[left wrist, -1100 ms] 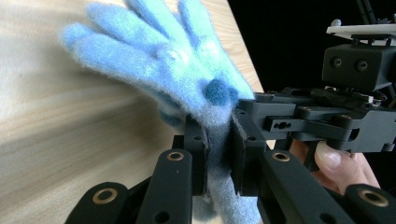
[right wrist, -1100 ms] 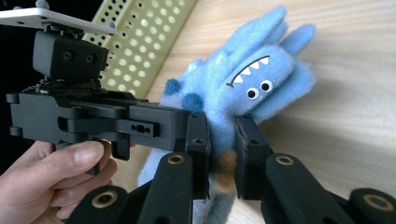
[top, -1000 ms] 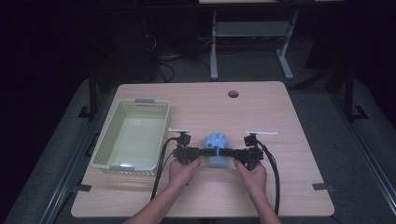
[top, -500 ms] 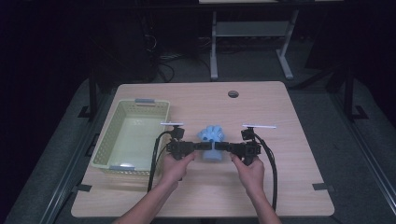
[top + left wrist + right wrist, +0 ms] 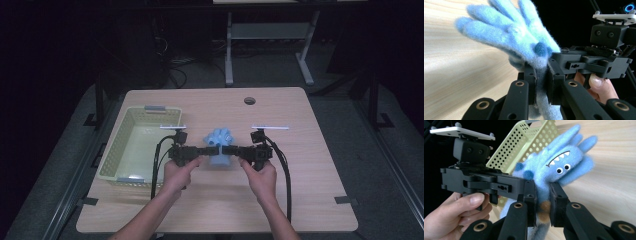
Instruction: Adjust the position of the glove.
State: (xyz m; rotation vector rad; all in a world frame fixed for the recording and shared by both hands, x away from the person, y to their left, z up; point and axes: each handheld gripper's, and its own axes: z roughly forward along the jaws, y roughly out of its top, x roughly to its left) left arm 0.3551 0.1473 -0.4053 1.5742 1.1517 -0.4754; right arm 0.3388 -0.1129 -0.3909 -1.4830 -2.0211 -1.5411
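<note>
From the high view I see both forearms entering at the bottom centre, the left hand-held gripper [image 5: 207, 148] and right hand-held gripper [image 5: 226, 149] pointing inward at each other, both pinching the blue plush toy [image 5: 219, 141] at mid-frame on the worktop [image 5: 300, 190], right of the yellow basket [image 5: 116, 150].

In the left gripper view, my jaws clamp the toy's [image 5: 511, 35] fuzzy edge, with the right hand [image 5: 599, 87] at lower right.

In the right gripper view, my jaws squeeze the toy [image 5: 554, 170] below its face, the left hand [image 5: 456, 215] at lower left.

Overhead light falls on wooden counter [image 5: 310, 165]; surroundings beyond its edges near black. Gripper views bright, close-up: wood grain smeared by blur, blue plush toy [image 5: 559, 167] slightly soft, fisheye bending at edges.
</note>
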